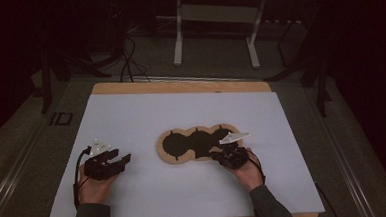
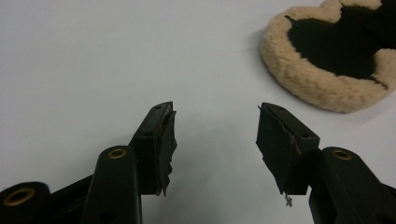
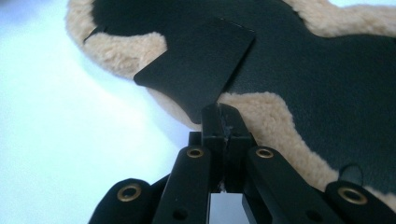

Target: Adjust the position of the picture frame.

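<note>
Right gripper (image 3: 224,122), clamped on the black flap (image 3: 198,77) of a three-lobed, tan-fleece-edged black pad (image 1: 199,144), should peel slowly; left gripper (image 2: 215,140) stands agape.

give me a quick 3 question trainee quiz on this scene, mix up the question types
1. True or false: the left gripper has its jaws shut on the fleece pad.
2. Which part of the pad does the right gripper pinch? A) a black flap at the edge of the pad's dark side B) the tan rim at the end nearest the left gripper C) nothing
3. Fill in: the pad lies on a ____ sheet that covers the table.

Key: 1 false, the left jaws stand apart over bare sheet, away from the pad. 2 A. 3 white.
</note>
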A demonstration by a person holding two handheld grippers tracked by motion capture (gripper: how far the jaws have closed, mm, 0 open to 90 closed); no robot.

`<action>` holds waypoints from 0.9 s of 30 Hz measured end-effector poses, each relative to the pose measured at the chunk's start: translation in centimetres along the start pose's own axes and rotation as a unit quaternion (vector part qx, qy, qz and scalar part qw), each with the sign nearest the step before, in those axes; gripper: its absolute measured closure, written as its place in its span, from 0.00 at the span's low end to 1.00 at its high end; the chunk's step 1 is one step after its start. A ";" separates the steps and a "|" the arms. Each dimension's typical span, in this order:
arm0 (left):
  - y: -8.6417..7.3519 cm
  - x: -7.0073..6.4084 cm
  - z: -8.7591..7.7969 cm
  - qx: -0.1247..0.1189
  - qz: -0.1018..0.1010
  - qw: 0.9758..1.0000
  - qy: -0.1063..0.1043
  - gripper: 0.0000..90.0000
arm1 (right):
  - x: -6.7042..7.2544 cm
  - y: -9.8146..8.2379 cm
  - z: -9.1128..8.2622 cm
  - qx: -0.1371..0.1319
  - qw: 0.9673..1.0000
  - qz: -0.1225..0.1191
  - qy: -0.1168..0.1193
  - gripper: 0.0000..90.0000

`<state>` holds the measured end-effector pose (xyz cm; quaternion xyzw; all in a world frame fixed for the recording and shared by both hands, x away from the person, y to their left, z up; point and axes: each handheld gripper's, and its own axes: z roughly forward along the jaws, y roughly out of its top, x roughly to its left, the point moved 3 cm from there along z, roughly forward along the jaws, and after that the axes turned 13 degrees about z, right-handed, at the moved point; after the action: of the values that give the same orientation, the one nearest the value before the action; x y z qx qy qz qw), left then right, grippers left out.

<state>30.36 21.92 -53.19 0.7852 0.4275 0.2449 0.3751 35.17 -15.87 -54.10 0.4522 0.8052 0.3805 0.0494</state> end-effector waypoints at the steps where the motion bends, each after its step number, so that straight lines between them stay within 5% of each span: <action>1: 0.0 0.0 0.0 0.000 0.000 1.000 0.000 0.52 | 0.0 0.0 0.0 0.000 1.000 0.000 0.000 1.00; 13: 0.0 0.0 0.3 0.000 -0.007 1.000 -0.011 0.51 | 3.8 0.5 1.3 0.016 0.999 -0.047 0.015 1.00; 18: 0.2 -0.2 0.3 -0.004 0.000 1.000 -0.017 0.57 | 3.7 0.5 1.0 0.016 0.998 -0.054 0.014 0.97; 27: 1.8 -0.9 0.5 -0.023 0.024 0.999 -0.028 0.63 | 1.5 0.3 -1.7 -0.006 0.998 -0.042 -0.036 0.85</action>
<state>31.15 20.33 -52.13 0.7928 0.3920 0.2420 0.3990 33.79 -15.63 -52.28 0.4307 0.8191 0.3664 0.0968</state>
